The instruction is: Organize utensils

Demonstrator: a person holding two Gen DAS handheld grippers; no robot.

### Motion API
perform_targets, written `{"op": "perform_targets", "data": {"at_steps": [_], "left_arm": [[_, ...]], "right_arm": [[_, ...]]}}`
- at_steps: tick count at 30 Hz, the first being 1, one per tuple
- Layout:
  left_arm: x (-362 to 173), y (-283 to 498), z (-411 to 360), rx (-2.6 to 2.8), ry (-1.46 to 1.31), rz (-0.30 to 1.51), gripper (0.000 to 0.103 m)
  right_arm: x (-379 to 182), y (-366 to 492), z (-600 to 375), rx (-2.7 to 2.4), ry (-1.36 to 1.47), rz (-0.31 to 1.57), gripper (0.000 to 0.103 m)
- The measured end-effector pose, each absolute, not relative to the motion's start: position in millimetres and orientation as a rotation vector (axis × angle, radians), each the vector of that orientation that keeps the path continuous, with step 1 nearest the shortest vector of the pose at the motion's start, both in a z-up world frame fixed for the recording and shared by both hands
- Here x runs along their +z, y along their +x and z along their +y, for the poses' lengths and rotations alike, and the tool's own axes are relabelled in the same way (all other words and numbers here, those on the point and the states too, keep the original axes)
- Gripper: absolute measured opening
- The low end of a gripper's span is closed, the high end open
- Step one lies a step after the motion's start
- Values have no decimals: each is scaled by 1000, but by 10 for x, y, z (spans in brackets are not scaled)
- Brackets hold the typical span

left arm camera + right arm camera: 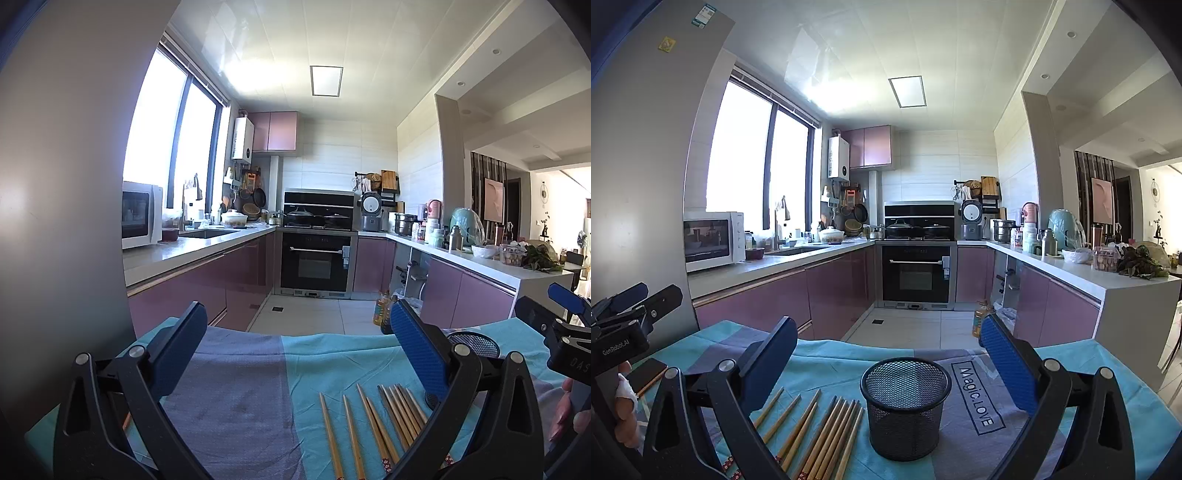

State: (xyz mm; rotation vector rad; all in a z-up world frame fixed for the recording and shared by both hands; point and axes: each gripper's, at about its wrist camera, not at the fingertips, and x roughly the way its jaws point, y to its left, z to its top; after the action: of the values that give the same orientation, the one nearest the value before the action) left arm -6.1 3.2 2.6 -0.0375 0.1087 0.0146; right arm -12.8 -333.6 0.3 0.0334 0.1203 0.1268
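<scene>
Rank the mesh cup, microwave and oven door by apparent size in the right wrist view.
1. mesh cup, inflated by nearness
2. oven door
3. microwave
The last two look close; the ranking is unsure.

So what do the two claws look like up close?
Each claw, left and right, has black plastic arms with silver rivets and two flat blue fingers with a bumpy grip texture. The left one's body carries white "GenRobot.AI" lettering.

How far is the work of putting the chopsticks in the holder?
Nothing looks done: the mesh holder appears empty. Nothing is in hand; the left gripper and right gripper are both open, above the cloth. All the chopsticks lie on the cloth, left to be moved.
</scene>
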Motion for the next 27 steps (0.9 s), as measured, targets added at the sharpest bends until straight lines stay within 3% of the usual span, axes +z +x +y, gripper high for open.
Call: {"op": "perform_targets", "data": {"at_steps": [27], "left_arm": [[34,-79,34,14,-36,108,98]], "right_arm": [[-4,-119,-3347,130,39,124,96]]}}
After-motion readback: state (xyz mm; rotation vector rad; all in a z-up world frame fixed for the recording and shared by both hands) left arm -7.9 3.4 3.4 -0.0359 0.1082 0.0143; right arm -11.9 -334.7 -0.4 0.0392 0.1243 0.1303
